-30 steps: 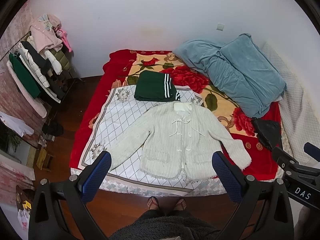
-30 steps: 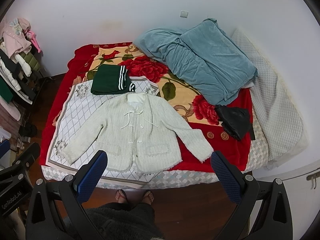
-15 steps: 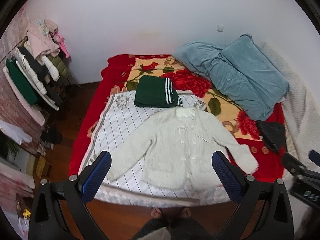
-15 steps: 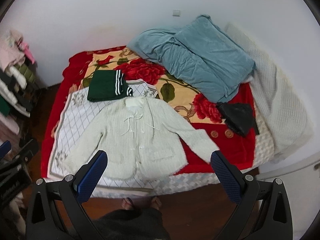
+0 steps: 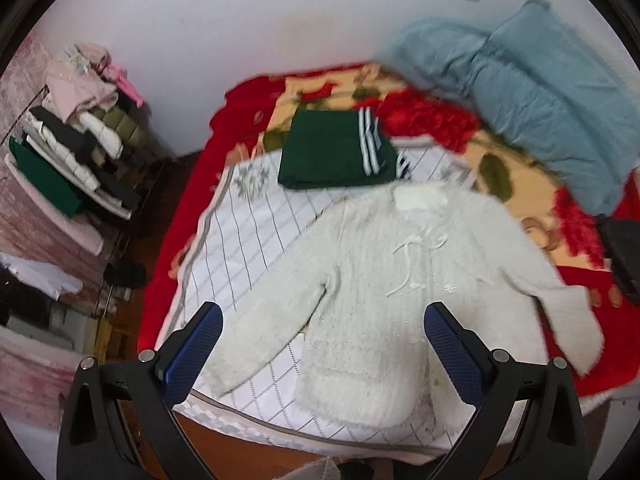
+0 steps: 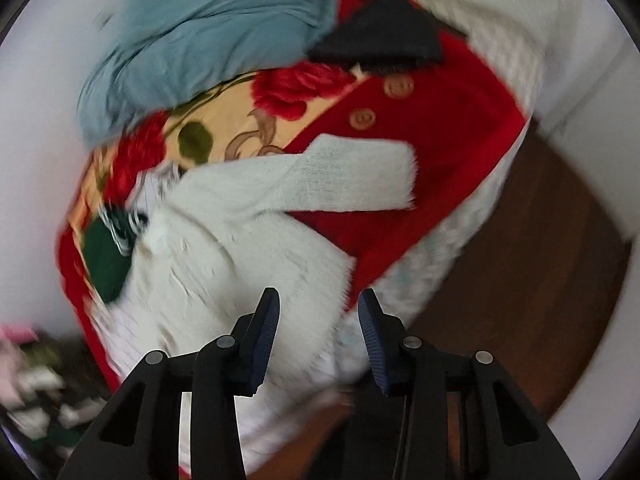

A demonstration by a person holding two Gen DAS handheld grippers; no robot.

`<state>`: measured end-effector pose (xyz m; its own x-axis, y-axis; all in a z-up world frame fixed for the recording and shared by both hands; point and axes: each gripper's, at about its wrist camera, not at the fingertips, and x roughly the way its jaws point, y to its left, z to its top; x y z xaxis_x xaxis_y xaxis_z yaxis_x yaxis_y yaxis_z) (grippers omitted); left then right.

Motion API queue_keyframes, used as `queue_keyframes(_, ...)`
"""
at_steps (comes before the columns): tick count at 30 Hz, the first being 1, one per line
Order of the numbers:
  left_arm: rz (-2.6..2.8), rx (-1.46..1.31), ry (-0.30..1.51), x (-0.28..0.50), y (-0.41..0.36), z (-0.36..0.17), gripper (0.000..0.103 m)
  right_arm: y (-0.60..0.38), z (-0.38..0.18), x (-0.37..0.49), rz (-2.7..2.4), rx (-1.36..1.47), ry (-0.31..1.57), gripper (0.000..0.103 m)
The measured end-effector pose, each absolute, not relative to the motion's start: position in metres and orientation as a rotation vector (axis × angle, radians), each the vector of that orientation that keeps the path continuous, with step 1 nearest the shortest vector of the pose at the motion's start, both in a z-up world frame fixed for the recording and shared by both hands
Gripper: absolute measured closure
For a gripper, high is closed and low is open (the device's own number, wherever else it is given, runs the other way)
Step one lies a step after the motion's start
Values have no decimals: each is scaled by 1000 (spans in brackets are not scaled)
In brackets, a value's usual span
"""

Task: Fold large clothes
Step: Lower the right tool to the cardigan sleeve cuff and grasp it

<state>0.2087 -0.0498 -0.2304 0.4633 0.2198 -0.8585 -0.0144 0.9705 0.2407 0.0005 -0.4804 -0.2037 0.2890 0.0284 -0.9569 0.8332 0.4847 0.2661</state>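
A fluffy cream cardigan [image 5: 384, 288] lies spread flat, front up, on a white checked sheet [image 5: 256, 240] over the bed. My left gripper [image 5: 324, 344] hangs open above the cardigan's lower hem and left sleeve, with nothing between its fingers. In the tilted right wrist view the same cardigan [image 6: 240, 264] shows with one sleeve [image 6: 348, 178] stretched over the red blanket. My right gripper [image 6: 318, 320] hovers over the cardigan's lower right corner near the bed's edge. Its jaws are closing, with a gap left and no cloth pinched.
A folded green garment with white stripes [image 5: 336, 152] lies behind the cardigan's collar. A blue-grey quilt [image 5: 536, 96] is heaped at the back right, beside a black item [image 5: 624, 256]. A rack of clothes [image 5: 72, 148] stands left. Brown floor [image 6: 520, 280] borders the bed.
Both grippers dropped toward the bed, so the cardigan looks much larger. The right gripper rolled, tilting its view, and its fingers drew much closer together. The left stayed wide.
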Motion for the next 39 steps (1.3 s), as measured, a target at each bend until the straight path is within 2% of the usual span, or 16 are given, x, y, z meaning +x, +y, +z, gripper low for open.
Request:
queue_keyframes(6, 234, 229, 1213, 254, -91, -322, 0, -567, -379, -5, -708, 1348, 1123, 51)
queue_keyframes(8, 237, 268, 1235, 265, -107, -349, 0, -589, -418, -10, -772, 1428, 1090, 49)
queue_keyframes(11, 234, 332, 1252, 278, -132, -390, 0, -618, -462, -14, -893, 1448, 1042, 35)
queue_keyframes(16, 227, 357, 1309, 297, -162, -442, 0, -656, -516, -8, -1013, 1441, 1024, 34)
queue_keyframes(18, 219, 367, 1324, 306, -173, -461, 0, -661, -541, 7, -1015, 1441, 1098, 34)
queue_keyframes(19, 213, 378, 1329, 308, -179, -471, 0, -661, -550, 15, -1015, 1444, 1126, 35)
queue_keyframes(20, 204, 388, 1334, 311, -185, -478, 0, -659, -552, 23, -1027, 1410, 1133, 48)
queue_keyframes(21, 199, 396, 1337, 313, -190, -484, 0, -658, -548, 32, -1044, 1339, 1151, 71)
queue_keyframes(22, 189, 406, 1336, 314, -194, -489, 0, -656, -543, 37, -1058, 1297, 1152, 84)
queue_keyframes(23, 178, 415, 1334, 315, -198, -494, 0, -656, -532, 37, -1081, 1270, 1128, 91)
queue_keyframes(26, 150, 439, 1328, 316, -209, -502, 0, -664, -501, 22, -1219, 1175, 1063, 92)
queue_keyframes(29, 124, 458, 1336, 313, -217, -512, 0, -678, -512, 16, -1161, 1206, 1105, 92)
queue_keyframes(31, 109, 466, 1346, 311, -221, -520, 0, -679, -519, 7, -1087, 1293, 1084, 85)
queue_keyframes(33, 97, 479, 1356, 308, -224, -529, 0, -674, -516, -9, -1059, 1376, 990, 56)
queue_keyframes(35, 88, 484, 1365, 306, -228, -538, 0, -665, -516, -21, -1059, 1438, 915, 44)
queue_keyframes(39, 83, 485, 1380, 301, -231, -552, 0, -652, -555, -29, -976, 1660, 810, 44)
